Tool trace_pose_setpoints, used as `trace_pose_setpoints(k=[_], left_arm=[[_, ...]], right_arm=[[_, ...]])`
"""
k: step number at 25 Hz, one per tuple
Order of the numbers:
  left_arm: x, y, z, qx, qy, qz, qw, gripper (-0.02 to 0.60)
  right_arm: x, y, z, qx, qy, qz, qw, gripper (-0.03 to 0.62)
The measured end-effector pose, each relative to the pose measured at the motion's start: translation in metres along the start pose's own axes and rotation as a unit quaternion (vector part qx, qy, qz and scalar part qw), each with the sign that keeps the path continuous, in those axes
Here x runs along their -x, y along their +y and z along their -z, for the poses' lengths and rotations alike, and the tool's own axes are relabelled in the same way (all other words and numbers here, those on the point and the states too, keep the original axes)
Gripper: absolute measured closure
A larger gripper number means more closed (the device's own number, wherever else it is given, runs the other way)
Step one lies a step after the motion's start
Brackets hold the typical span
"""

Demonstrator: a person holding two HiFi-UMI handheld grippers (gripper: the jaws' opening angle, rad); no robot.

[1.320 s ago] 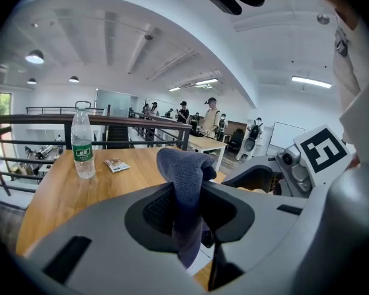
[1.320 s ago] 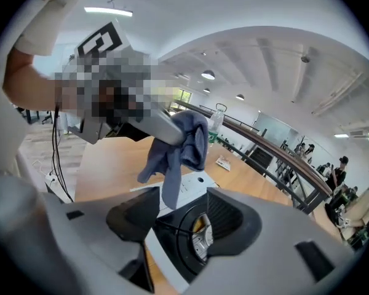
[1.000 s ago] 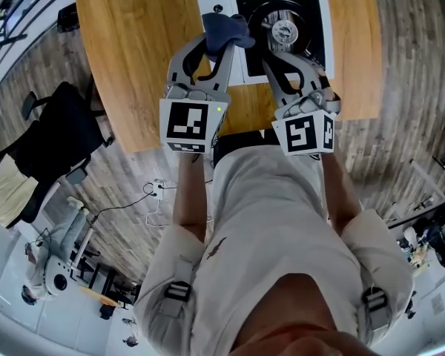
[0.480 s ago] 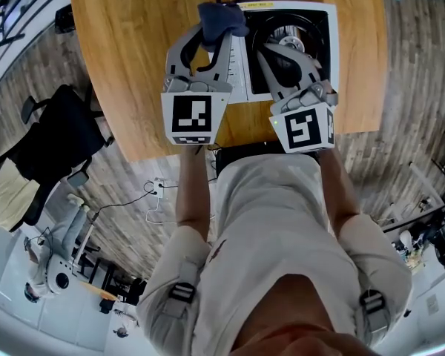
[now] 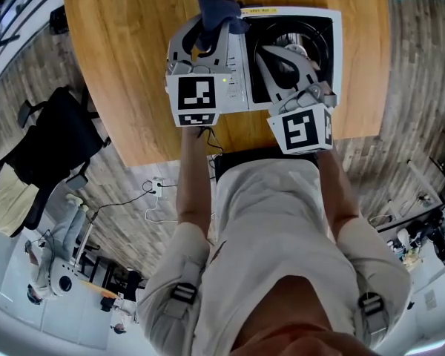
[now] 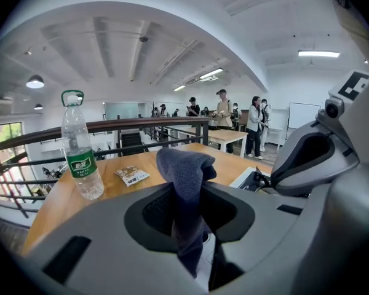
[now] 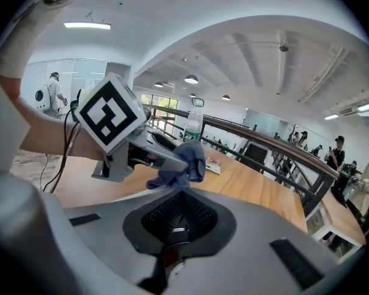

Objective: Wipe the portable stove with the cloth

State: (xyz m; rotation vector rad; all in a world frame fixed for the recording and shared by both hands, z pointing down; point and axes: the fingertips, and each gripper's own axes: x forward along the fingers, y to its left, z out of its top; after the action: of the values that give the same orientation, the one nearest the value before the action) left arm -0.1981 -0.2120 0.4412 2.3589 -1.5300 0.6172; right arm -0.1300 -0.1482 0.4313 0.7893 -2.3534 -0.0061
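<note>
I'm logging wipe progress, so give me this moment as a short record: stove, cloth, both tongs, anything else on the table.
stove: white frame, black burner well, on wooden table
cloth: dark blue, bunched
left tongs: shut on cloth, at stove's far left corner
right tongs: shut, empty, above burner well
also on table: water bottle, small packet

Bright, even indoor light comes from ceiling strip lamps (image 7: pixel 87 25) and a window (image 6: pixel 5 134). Every view bulges like a fisheye; both gripper views darken to black at the corners. The cloth (image 6: pixel 183 177) looks sharp, without motion blur.
</note>
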Motion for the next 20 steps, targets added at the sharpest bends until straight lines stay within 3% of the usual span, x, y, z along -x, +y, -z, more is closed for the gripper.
trace_pose_setpoints(k=[9,20], left_arm=[[-0.022,-0.002,0.049,0.012,0.071,0.002,0.9974,0.469],[-0.012,-0.015,0.066,0.013,0.092,0.009,0.9956,0.471]], right_arm=[[0.002,0.003,0.012,-0.005,0.015,-0.002,1.000,0.572],[0.013,0.016,0.020,-0.008,0.022,-0.007,1.000,0.572]])
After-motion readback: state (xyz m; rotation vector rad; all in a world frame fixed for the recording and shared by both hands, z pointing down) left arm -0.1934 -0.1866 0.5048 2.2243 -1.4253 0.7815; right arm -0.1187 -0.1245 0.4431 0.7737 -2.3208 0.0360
